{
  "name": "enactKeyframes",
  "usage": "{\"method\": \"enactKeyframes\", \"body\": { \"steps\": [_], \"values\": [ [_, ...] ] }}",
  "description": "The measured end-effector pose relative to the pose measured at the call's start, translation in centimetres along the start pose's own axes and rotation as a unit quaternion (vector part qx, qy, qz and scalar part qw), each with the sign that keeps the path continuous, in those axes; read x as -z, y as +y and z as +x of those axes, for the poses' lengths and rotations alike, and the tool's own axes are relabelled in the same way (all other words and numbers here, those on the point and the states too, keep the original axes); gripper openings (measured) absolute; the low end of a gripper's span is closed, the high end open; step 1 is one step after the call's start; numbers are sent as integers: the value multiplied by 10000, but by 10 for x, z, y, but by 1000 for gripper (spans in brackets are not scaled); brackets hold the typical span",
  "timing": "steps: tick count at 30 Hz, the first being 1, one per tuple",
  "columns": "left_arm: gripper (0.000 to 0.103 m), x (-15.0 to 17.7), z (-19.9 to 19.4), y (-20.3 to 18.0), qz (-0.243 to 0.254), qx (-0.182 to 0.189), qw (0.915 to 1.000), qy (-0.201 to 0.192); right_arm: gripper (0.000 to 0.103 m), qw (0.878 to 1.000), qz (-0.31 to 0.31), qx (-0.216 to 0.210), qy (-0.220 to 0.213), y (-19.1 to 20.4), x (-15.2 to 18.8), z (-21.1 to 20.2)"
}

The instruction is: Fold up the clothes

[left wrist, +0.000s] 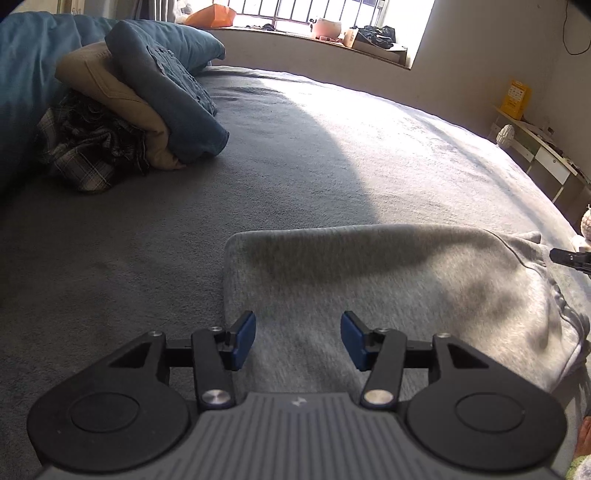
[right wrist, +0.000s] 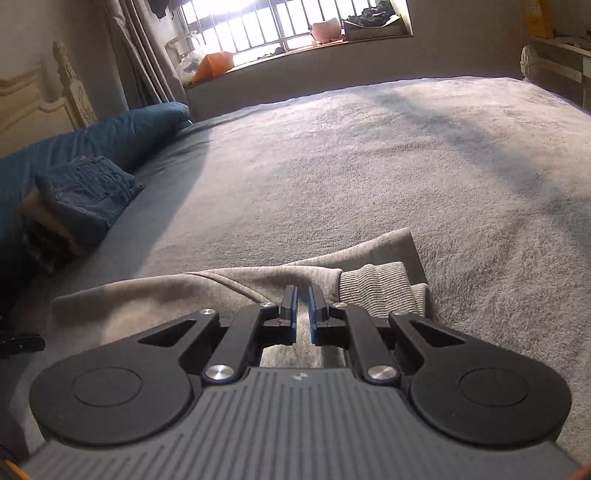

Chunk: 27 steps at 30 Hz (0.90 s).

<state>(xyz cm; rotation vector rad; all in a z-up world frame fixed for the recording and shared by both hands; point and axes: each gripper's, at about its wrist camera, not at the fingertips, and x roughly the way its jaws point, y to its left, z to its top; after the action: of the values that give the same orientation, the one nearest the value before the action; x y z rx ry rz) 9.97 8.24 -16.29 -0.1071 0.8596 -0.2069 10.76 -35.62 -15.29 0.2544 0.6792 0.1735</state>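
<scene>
Now left gripper (left wrist: 298, 339) jaws parted, empty, above folded grey fleece sweatshirt (left wrist: 369, 288); right gripper (right wrist: 303, 310) clenched, seemingly pinching fabric near ribbed cuff (right wrist: 373, 291), likely to drag next fold.

Left wrist view: near part of the grey sweatshirt (left wrist: 369, 288) hidden under the left gripper (left wrist: 298, 339) body; its right end runs out past the frame edge. Right gripper (left wrist: 570, 256) cut off at the right edge, only a black tip visible; jaw state unreadable there. Plaid garment (left wrist: 85, 147) partly buried beneath the tan trousers (left wrist: 107, 88) and jeans (left wrist: 166, 96).

Right wrist view: whether cloth is pinched between the nearly closed fingers (right wrist: 293, 310) is unclear. Window-ledge items (right wrist: 325, 29) too small and overexposed to identify. Dark object (right wrist: 20, 343) at the left edge cut off.
</scene>
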Motion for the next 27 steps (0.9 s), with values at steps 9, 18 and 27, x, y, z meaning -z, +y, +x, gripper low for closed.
{"method": "enactKeyframes", "body": {
  "steps": [9, 18, 27],
  "values": [
    [53, 13, -29, 3, -82, -196, 9998, -41, 6, 9949, -771, 422, 499, 14, 35, -6],
    [57, 49, -70, -23, 682, -89, 9974, -198, 23, 9631, -2132, -1622, 257, 119, 23, -46],
    [52, 85, -63, -77, 2125, 35, 9768, -272, 24, 8947, -2702, -2969, 1961, 241, 41, -2]
  ]
}}
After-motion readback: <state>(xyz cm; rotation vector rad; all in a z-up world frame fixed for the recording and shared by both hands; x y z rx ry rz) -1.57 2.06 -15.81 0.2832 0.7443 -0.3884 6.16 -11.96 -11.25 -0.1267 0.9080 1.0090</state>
